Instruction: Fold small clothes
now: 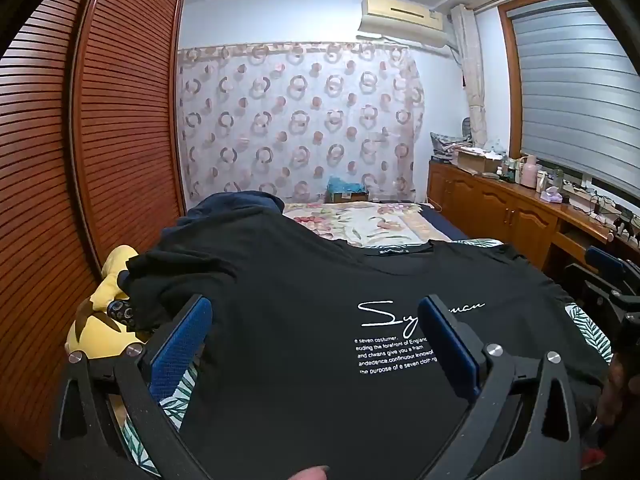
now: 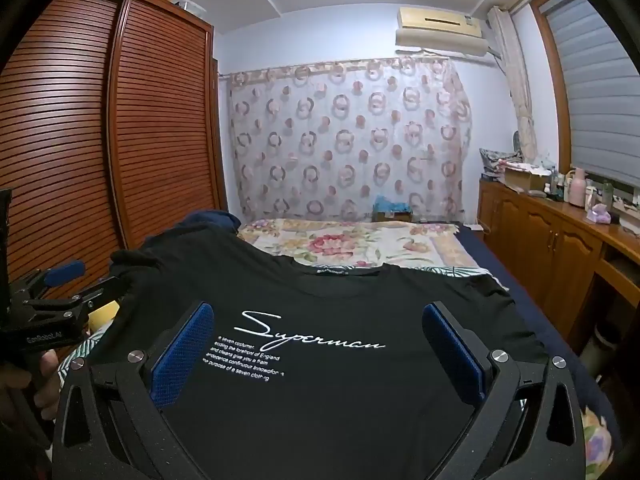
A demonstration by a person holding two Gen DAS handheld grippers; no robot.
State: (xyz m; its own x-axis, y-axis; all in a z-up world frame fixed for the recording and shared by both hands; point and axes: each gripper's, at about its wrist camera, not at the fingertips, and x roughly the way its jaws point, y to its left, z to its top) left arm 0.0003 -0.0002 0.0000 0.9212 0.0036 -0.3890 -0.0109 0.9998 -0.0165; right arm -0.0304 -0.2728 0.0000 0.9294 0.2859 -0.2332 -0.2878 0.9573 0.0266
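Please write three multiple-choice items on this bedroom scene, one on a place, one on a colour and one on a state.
1. Where does the black T-shirt lie?
A. Spread on the bed
B. Hung on the wardrobe door
C. On the wooden sideboard

2. What colour is the lettering on the T-shirt?
A. Red
B. White
C. Yellow

3. How do the left gripper and the right gripper stand?
A. Both shut on the T-shirt
B. One open, one shut
C. Both open, holding nothing

Answers:
1 A, the shirt is laid flat, front up, collar toward the floral bedding.
2 B, the script and the small lines below it are white on black.
3 C, each wrist view shows blue pads standing wide apart above the cloth.
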